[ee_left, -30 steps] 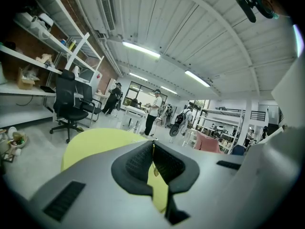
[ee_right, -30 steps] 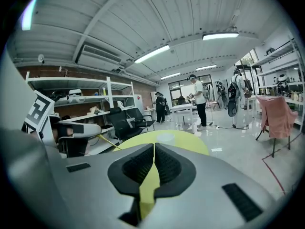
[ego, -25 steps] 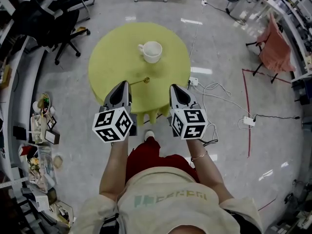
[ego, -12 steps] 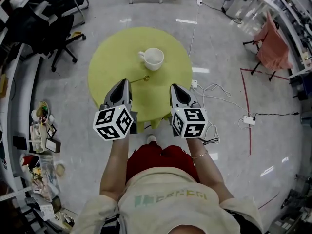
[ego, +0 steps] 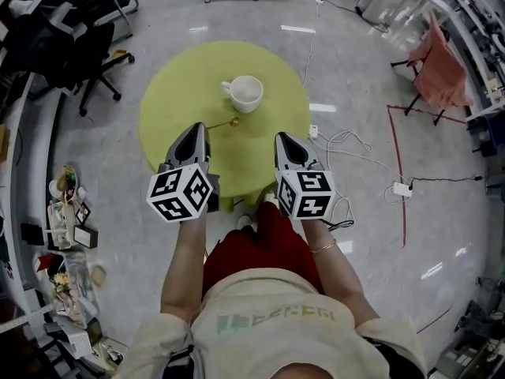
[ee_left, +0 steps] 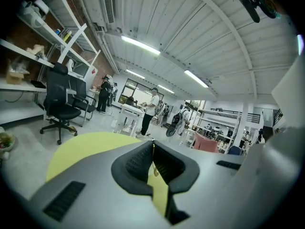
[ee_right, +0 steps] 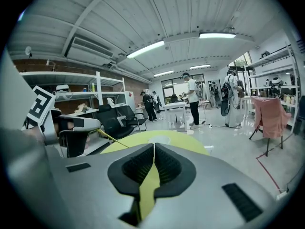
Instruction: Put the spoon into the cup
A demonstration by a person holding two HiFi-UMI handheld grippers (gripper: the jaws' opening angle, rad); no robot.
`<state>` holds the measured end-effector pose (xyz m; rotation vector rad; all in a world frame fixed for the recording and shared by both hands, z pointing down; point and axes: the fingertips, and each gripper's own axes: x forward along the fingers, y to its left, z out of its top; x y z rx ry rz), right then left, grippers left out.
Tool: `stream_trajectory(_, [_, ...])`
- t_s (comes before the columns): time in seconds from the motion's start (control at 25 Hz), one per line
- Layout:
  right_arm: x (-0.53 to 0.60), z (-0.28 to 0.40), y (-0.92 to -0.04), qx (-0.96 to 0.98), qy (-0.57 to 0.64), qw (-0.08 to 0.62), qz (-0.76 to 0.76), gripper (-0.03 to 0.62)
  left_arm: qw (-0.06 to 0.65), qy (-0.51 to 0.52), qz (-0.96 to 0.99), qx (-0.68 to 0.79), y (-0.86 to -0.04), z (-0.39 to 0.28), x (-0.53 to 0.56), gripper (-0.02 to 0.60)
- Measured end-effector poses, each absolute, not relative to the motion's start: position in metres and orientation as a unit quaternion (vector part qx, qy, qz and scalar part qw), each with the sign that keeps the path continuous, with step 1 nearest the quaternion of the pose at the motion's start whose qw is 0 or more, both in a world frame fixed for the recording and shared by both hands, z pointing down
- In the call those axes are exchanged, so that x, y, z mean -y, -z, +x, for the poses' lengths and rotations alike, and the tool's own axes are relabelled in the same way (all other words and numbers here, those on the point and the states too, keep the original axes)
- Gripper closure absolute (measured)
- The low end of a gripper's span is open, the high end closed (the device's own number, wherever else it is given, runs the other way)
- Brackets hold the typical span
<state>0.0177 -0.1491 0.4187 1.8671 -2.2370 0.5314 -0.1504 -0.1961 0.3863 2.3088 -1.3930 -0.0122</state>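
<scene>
One spoon [ego: 222,123] in left hand-held gripper [ego: 198,128]

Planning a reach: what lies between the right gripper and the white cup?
Head view shows only bare round yellow-green table between right gripper and white cup.

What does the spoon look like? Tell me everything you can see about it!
The spoon is thin and gold-coloured, probably metal, with a long slim handle and a small round bowl. The left gripper is shut on the end of its handle, so the spoon sticks out over the yellow table towards the white cup. Its bowl end is close to the cup but not in it. I cannot tell whether it touches the table.
</scene>
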Motion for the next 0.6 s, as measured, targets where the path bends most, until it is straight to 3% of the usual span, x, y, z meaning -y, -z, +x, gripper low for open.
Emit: stream_trajectory(0.6, [0.205,0.049,-0.423,0.762,-0.181,0.095,0.615,0.557,0.208,0.003,0.834,0.512,-0.379,-0.114,0.253,0.558])
